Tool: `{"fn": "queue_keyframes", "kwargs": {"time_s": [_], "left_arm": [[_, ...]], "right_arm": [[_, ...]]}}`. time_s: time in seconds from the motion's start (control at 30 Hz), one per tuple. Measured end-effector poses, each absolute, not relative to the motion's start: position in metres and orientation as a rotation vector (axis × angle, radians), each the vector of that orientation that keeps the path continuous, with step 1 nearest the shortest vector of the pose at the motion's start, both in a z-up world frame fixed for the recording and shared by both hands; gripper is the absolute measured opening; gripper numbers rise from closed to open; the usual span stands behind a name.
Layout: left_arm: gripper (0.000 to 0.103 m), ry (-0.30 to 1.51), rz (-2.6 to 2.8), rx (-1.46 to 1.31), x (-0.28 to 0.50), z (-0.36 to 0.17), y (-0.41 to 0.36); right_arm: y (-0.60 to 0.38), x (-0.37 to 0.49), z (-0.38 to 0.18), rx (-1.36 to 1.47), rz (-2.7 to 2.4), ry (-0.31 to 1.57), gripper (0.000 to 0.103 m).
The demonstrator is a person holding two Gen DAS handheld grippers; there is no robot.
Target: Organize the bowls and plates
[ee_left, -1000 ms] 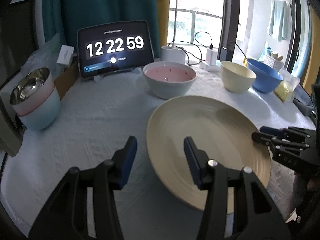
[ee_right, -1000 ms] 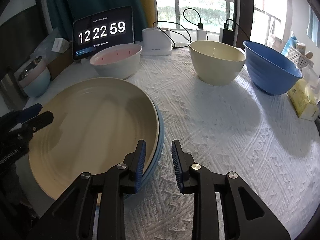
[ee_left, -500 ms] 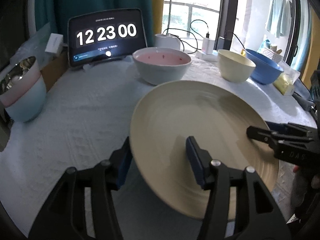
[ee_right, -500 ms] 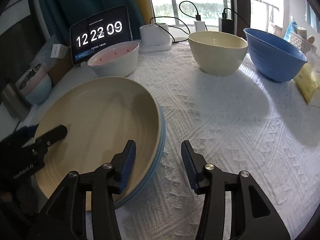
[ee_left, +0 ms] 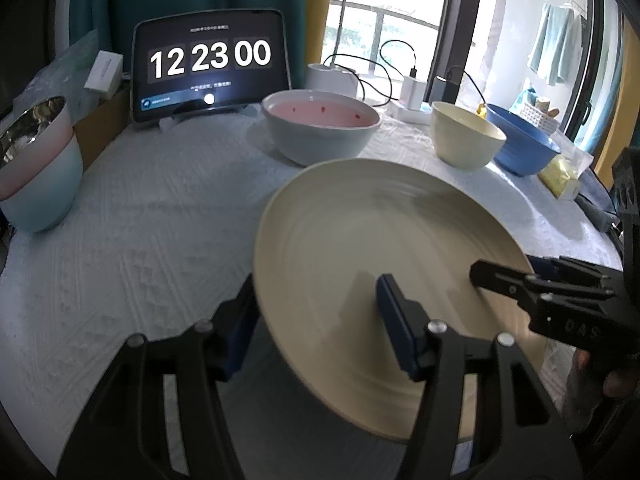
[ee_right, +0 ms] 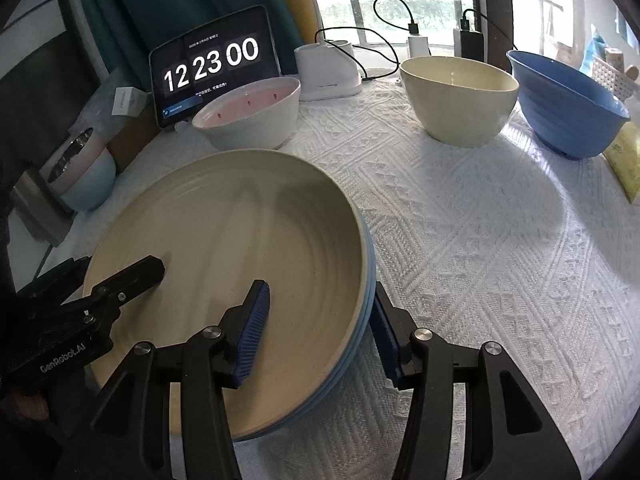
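A large cream plate (ee_left: pixel 380 248) lies stacked on a blue plate (ee_right: pixel 370 280) near the table's front edge; the cream plate also shows in the right wrist view (ee_right: pixel 240 248). My left gripper (ee_left: pixel 316 328) is open and straddles the plates' left rim, one finger over the plate and one outside. My right gripper (ee_right: pixel 320 324) is open and straddles the right rim the same way. Farther back stand a pink-lined bowl (ee_left: pixel 320 128), a cream bowl (ee_right: pixel 456 96) and a blue bowl (ee_right: pixel 568 104).
A white textured cloth (ee_right: pixel 480 248) covers the table. A tablet clock (ee_left: pixel 210 66) and a white charger with cables (ee_right: pixel 328 68) stand at the back. Stacked bowls with a metal one on top (ee_left: pixel 36 160) sit at the left. A yellow packet (ee_left: pixel 560 176) lies right.
Both grippers moved in onto the plate stack from either side. The right gripper opened wider and now straddles the rim, as does the left.
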State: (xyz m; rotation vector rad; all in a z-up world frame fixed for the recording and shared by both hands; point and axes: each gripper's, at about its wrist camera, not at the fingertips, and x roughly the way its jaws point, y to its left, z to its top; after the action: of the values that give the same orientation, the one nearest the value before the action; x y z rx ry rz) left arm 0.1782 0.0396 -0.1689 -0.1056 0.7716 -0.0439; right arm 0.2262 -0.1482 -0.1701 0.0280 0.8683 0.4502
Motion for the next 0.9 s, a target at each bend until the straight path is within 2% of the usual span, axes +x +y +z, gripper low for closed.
{"fn": "queue_keyframes", "kwargs": {"time_s": [0.9], "left_arm": [[0.059,0.773,0.103,-0.197,0.183,-0.169,0.093]], "right_arm": [[-0.086,0.248,-0.161,-0.066,0.527,0.842,0.053]]}}
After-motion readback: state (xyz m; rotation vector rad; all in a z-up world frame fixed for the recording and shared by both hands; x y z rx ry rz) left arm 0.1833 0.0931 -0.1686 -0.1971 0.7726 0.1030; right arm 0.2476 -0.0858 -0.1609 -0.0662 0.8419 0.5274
